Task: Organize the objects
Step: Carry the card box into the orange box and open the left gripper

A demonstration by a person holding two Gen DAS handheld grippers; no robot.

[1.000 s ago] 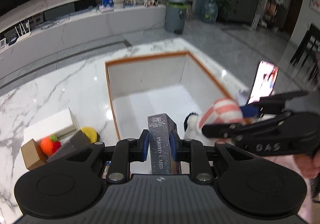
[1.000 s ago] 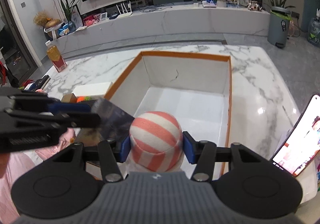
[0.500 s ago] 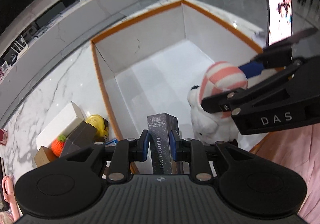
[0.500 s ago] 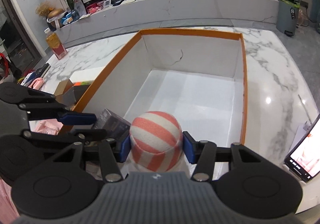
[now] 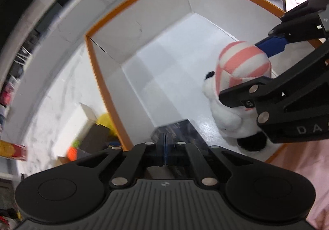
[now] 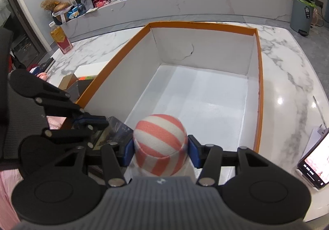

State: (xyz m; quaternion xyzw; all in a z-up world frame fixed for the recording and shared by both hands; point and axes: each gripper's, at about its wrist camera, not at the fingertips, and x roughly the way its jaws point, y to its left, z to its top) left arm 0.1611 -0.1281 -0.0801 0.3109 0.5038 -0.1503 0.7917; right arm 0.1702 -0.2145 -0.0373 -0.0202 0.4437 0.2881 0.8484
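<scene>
While its blue pads press both sides of a stuffed toy's (image 6: 160,143) striped cap, the right gripper (image 6: 160,150) holds the toy in the near end of the orange-rimmed box (image 6: 260,78). The left gripper (image 5: 164,143), jaws together and empty, hovers over a dark carton (image 5: 185,130) lying just left of the toy.

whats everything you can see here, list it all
table: 1, white marble, under everything
box: 1, white, orange rim, table centre
plush toy: 1, white-black, pink-striped hat, box's near end
card box: 1, dark, box's near-left corner
phone: 1, lit, right of box
bottle: 1, yellow, table's far left
small boxes: several, mixed colours, left of box
left gripper: black, jaws shut
right gripper: black, jaws on plush toy
</scene>
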